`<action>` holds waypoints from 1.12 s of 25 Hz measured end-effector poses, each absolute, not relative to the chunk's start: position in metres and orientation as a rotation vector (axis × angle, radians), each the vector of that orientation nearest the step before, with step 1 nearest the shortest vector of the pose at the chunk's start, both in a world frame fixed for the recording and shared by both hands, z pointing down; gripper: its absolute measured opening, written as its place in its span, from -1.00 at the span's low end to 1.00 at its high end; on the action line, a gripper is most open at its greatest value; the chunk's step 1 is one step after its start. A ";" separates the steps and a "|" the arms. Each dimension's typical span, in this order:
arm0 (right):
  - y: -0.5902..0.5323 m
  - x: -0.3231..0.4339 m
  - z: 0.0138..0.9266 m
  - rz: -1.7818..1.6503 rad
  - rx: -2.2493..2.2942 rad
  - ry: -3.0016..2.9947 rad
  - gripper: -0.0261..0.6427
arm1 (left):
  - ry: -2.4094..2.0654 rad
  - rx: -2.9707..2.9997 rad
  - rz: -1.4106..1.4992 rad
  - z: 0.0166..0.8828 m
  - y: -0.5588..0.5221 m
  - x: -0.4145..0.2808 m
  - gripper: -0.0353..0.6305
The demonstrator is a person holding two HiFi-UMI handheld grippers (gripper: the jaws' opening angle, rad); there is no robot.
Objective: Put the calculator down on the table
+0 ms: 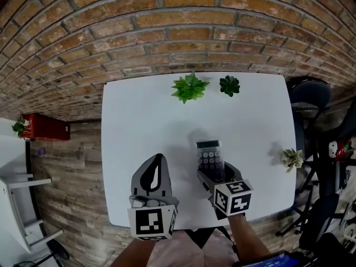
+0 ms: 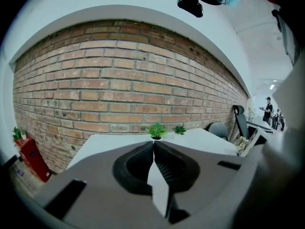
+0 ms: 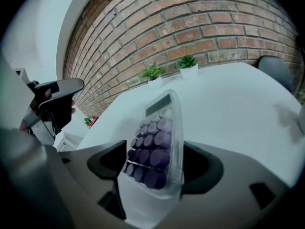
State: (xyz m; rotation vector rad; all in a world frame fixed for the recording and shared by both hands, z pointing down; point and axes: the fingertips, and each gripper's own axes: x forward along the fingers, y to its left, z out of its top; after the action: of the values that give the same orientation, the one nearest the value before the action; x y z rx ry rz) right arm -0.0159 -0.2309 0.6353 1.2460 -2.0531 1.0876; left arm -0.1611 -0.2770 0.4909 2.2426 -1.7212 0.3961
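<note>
red-brown brick wall (image 1: pixel 167 26) behind a white rectangular counter (image 1: pixel 139 121), which carries a bright green potted plant (image 1: pixel 189 87) near its far edge. toward the front edge sits the translucent calculator with round purple keys (image 1: pixel 210 157), display end toward the wall, seemingly resting on the counter. the right gripper (image 1: pixel 214 174) straddles its near end, tilted downward. its jaws stand spread with the calculator between them, the pads apparently not pressing its sides. this suggests that the placing is essentially done and only withdrawal remains. the left gripper (image 1: pixel 158 160) hovers just beside, jaws pressed together on nothing, probably held aside to avoid disturbing the release.
</note>
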 end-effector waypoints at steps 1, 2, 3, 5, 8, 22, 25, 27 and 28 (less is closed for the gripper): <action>-0.230 -0.016 0.636 1.089 1.242 -2.052 0.14 | -1.722 2.243 0.398 0.490 -0.276 -0.160 -0.86; -0.230 -0.016 0.636 1.089 1.236 -2.052 0.18 | -1.725 2.246 0.393 0.488 -0.276 -0.159 -0.86; -0.230 -0.016 0.636 1.089 1.229 -2.053 0.20 | -1.730 2.250 0.378 0.485 -0.277 -0.158 -0.86; -0.229 -0.016 0.635 1.089 1.217 -2.053 0.26 | -1.742 2.256 0.347 0.476 -0.278 -0.155 -0.86; -0.228 -0.015 0.631 1.086 1.208 -2.057 0.29 | -1.750 2.264 0.347 0.469 -0.275 -0.152 -0.86; -0.241 -0.002 0.526 0.896 1.281 -2.291 0.27 | -1.840 2.385 0.237 0.393 -0.247 -0.123 -0.86; -0.249 0.000 0.480 0.797 1.303 -2.385 0.25 | -1.875 2.433 0.171 0.361 -0.245 -0.116 -0.86; -0.256 0.002 0.443 0.704 1.323 -2.453 0.25 | -1.903 2.462 0.125 0.339 -0.246 -0.112 -0.86; -0.259 0.003 0.424 0.651 1.336 -2.488 0.22 | -1.916 2.473 0.102 0.329 -0.246 -0.111 -0.86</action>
State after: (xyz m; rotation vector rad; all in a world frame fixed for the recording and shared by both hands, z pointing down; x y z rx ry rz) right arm 0.0029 -0.2591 0.4240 1.3357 -2.4883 0.6509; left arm -0.1108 -0.2461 0.3286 2.4727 -1.9163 0.1019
